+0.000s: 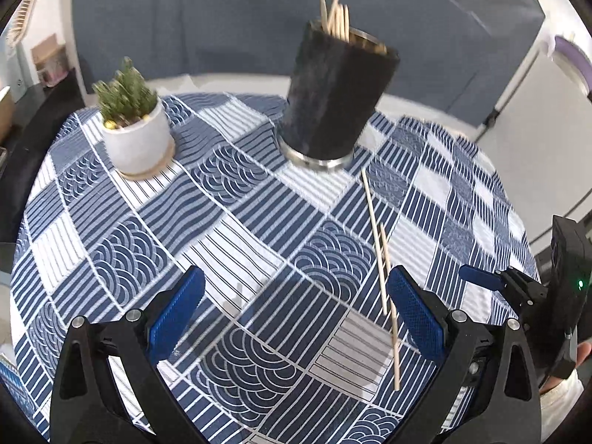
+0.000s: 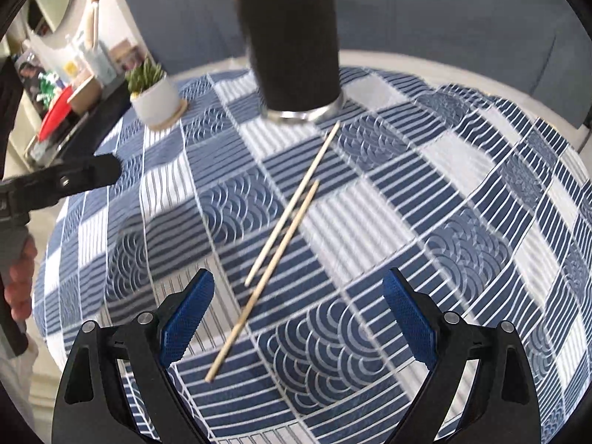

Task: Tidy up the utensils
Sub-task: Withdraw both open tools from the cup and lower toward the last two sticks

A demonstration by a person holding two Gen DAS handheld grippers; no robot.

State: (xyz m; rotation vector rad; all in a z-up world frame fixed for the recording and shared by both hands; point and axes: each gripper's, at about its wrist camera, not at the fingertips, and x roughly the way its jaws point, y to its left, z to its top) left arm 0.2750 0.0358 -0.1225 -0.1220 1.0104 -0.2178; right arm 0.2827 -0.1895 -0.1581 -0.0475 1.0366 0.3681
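A black cylindrical holder (image 1: 335, 100) with a metal base stands at the back of the table, with several wooden chopsticks (image 1: 336, 18) upright in it. Two loose chopsticks (image 1: 377, 244) lie side by side on the cloth in front of it. My left gripper (image 1: 296, 285) hovers open and empty, with the loose pair just inside its right finger. In the right wrist view my right gripper (image 2: 299, 288) is also open and empty. There the two chopsticks (image 2: 292, 207) run diagonally from the holder (image 2: 292, 44) down toward its left finger.
A small plant in a white pot (image 1: 137, 137) sits back left on the blue and white patterned tablecloth (image 1: 129, 259). A cluttered counter (image 2: 55, 85) lies beyond the table's left edge. A hand (image 2: 18, 277) holds the other gripper's handle at the left. A grey-blue wall stands behind.
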